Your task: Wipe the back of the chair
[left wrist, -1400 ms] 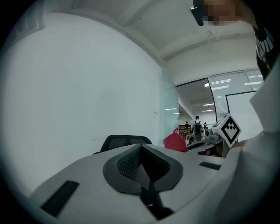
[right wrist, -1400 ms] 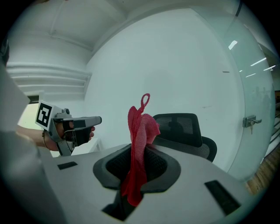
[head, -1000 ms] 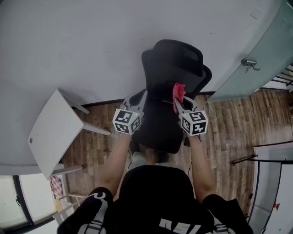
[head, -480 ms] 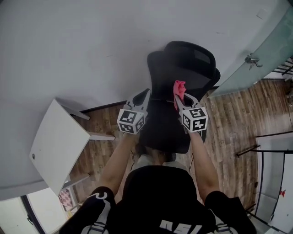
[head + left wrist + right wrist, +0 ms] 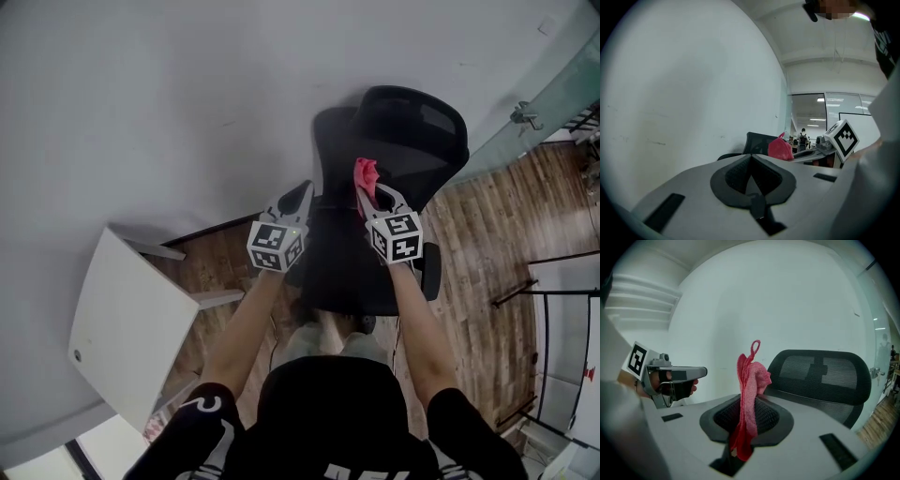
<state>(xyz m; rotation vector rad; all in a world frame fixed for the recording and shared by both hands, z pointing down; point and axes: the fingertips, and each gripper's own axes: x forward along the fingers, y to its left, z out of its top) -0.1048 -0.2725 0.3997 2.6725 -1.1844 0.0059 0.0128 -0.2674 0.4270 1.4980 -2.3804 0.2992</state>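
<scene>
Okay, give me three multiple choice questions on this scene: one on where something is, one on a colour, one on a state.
1. Where is the white table?
A) at the person's left
B) at the person's right
C) out of view
2. What colour is the cloth?
A) blue
B) red
C) white
3. How do the left gripper jaws stand?
A) shut, empty
B) shut on the cloth
C) wide apart

Answers:
1. A: the head view shows it on the left gripper's side.
2. B: it stands red between the right gripper jaws.
3. A: the left gripper view shows them together, with nothing between.
</scene>
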